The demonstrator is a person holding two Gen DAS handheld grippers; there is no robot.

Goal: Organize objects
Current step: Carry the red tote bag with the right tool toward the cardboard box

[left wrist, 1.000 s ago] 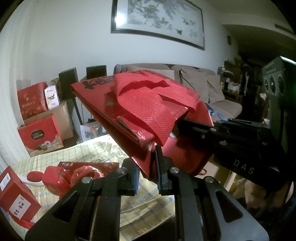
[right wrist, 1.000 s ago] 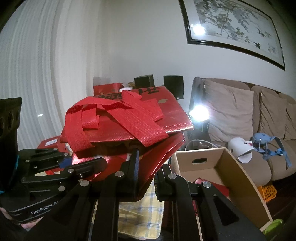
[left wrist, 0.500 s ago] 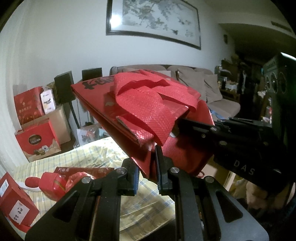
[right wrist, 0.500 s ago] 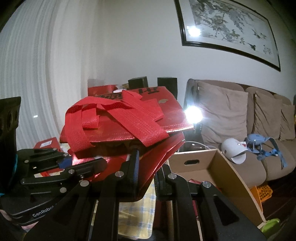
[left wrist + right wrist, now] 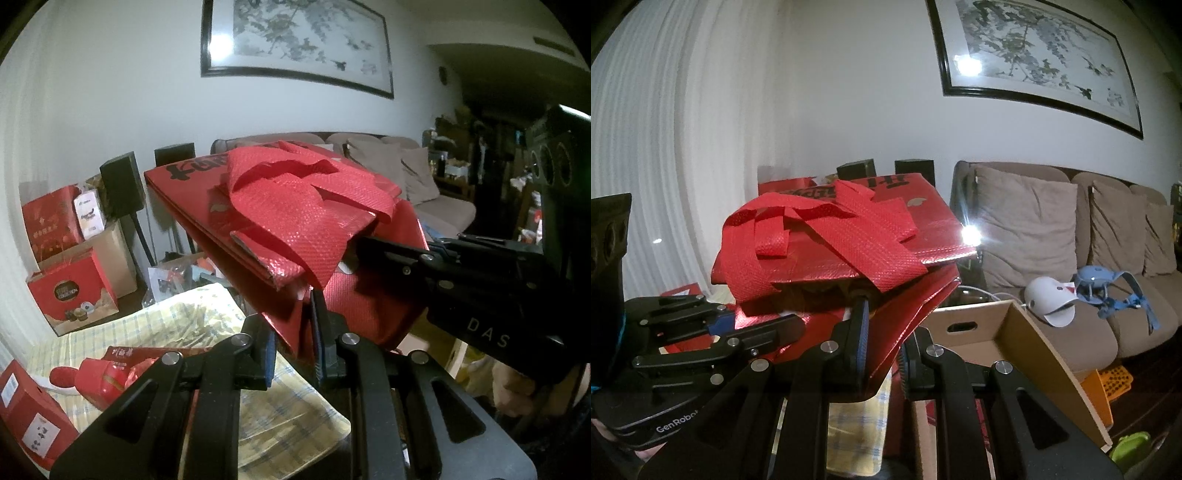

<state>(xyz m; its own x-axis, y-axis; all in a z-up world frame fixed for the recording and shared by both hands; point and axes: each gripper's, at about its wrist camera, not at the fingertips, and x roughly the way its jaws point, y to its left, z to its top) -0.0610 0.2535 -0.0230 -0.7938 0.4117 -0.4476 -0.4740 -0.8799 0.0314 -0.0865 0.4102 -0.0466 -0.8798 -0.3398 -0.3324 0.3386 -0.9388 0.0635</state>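
A folded red woven tote bag (image 5: 288,218) with black lettering and loose handles is held up in the air between both grippers. My left gripper (image 5: 293,343) is shut on its near lower edge. From the right, my right gripper (image 5: 373,251) reaches in and clamps the same bag. In the right wrist view the red tote bag (image 5: 827,240) lies flat across the jaws, with my right gripper (image 5: 884,347) shut on its folded edge. My left gripper (image 5: 727,325) grips it at the left.
Below lies a table with a yellow checked cloth (image 5: 207,325), a red bottle pack (image 5: 107,373) and a red box (image 5: 26,413). Red gift boxes (image 5: 70,291) and speakers (image 5: 122,184) stand behind. An open cardboard box (image 5: 1015,347) and a brown sofa (image 5: 1052,236) are at the right.
Both grippers have carried the bag slightly up and sideways together; the table items and the cardboard box have slid lower and leftward in view. The grips are unchanged.
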